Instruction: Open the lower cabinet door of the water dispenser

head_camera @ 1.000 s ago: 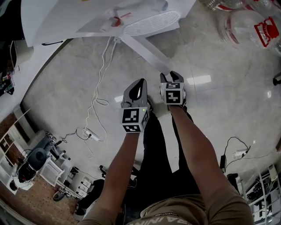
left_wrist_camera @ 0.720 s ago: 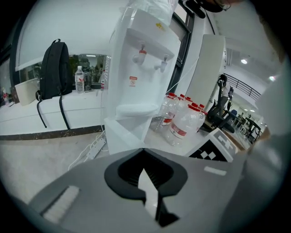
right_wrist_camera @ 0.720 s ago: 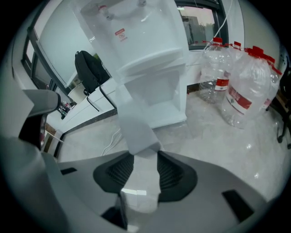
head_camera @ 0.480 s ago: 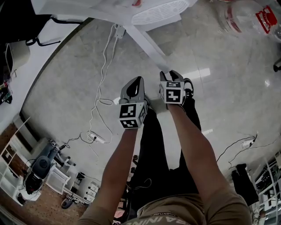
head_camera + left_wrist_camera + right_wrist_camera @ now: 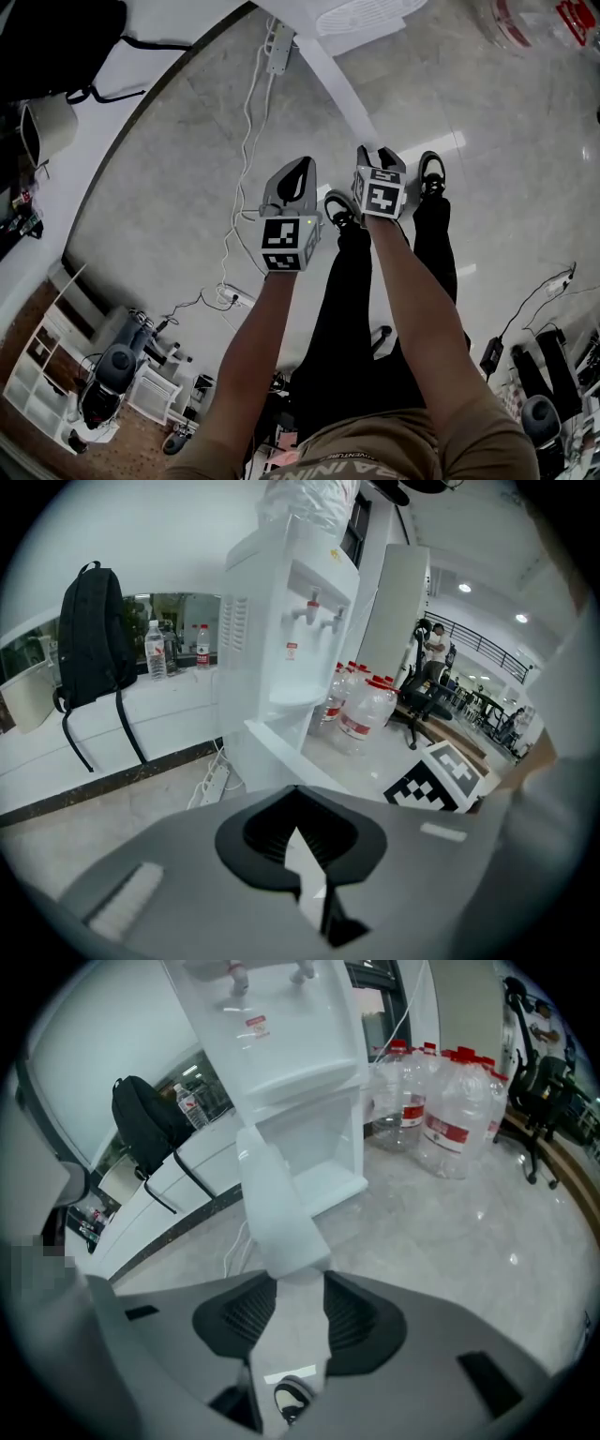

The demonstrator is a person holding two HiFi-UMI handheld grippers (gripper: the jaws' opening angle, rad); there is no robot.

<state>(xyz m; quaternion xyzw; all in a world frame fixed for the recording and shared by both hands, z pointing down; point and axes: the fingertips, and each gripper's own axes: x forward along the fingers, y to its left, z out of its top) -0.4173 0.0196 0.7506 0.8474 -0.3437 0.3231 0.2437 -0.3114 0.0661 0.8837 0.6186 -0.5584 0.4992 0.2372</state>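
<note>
White and swung well out from the water dispenser [image 5: 291, 1016], the lower cabinet door [image 5: 277, 1204] has its free edge between the jaws of the right gripper [image 5: 289, 1288], whose pads press on both its faces. The left gripper [image 5: 300, 836] hangs just beside it, jaws almost together on nothing, with only a thin slit between them. A small red label sits under the dispenser's taps, and red labels wrap the water jugs [image 5: 450, 1119]; their print is too small to read.
</note>
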